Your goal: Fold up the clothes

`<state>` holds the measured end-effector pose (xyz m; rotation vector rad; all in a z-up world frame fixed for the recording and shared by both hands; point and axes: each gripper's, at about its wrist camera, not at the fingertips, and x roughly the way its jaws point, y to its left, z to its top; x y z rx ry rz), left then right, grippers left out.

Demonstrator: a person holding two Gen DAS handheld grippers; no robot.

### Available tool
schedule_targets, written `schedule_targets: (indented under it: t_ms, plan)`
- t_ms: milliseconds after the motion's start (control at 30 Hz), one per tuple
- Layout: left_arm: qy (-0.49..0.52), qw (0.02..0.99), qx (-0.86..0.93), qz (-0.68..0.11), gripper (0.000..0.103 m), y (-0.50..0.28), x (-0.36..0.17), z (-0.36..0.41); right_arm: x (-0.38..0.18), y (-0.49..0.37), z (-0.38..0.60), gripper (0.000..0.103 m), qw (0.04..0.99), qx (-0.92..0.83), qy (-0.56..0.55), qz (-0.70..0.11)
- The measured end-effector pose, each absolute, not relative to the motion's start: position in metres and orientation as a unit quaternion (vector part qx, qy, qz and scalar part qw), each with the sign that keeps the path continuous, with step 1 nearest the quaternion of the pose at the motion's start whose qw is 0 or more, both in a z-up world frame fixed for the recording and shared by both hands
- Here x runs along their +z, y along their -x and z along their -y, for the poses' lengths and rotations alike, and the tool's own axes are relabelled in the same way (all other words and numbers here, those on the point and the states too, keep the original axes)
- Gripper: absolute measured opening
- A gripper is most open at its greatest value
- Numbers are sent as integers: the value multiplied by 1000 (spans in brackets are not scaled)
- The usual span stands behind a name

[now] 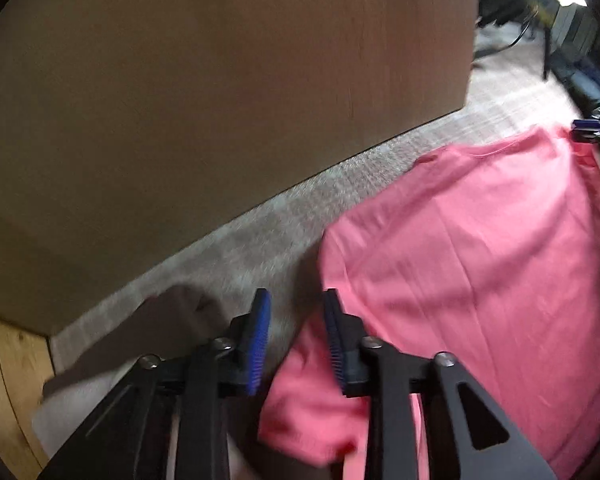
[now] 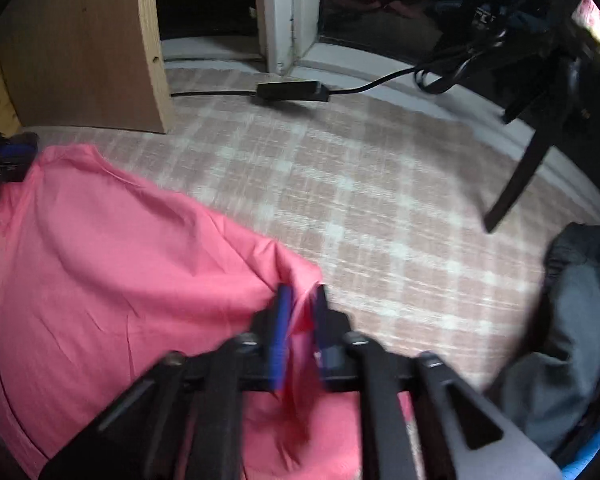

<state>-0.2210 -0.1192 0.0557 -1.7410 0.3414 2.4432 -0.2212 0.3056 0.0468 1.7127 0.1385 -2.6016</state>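
Pink shirt (image 2: pixel 112 264) spread on plaid carpet (image 2: pixel 380 200). Right gripper (image 2: pixel 300 320) jaws pinch shirt corner, ready to lift for fold. Left gripper (image 1: pixel 296 340) jaws part-open, nothing between; shirt edge just beside.

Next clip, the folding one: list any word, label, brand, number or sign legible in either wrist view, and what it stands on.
None can be read.
Pink garment: plain, no print or tag showing.
Black power brick on the checked rug: no legible marking.
Dark equipment at the upper right of the right wrist view: pale marks, too blurred to read.
Wooden panel: bare.
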Motion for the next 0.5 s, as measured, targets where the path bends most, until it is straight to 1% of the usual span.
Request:
schedule_targets:
  t_ms: [67,100,133,167,300,333,367,433,500]
  plan:
    - [579,78,803,-122,30,193,65,120,63,215,-299,33,29,-849,-526,-37]
    - [583,83,797,-132,37,177,66,118,67,214,-292,35,46,-851,-522,-29]
    - [589,88,790,-142,43,164,65,115,71,212,-284,39,63,-852,-519,-21]
    - [596,89,783,-152,44,152,62,113,72,211,-276,43,74,-853,-517,-21]
    - [613,91,761,-192,44,123,44,99,67,209,-240,45,101,-848,-518,-44]
    - [614,89,759,-196,42,121,41,97,64,208,-236,45,105,-846,-521,-44]
    - [614,84,759,-199,37,119,38,96,61,209,-232,45,109,-843,-525,-41]
    - [611,78,763,-198,1,115,37,96,50,211,-221,45,120,-836,-534,-38]
    - [604,73,771,-188,1,107,44,99,38,215,-210,45,125,-829,-542,-51]
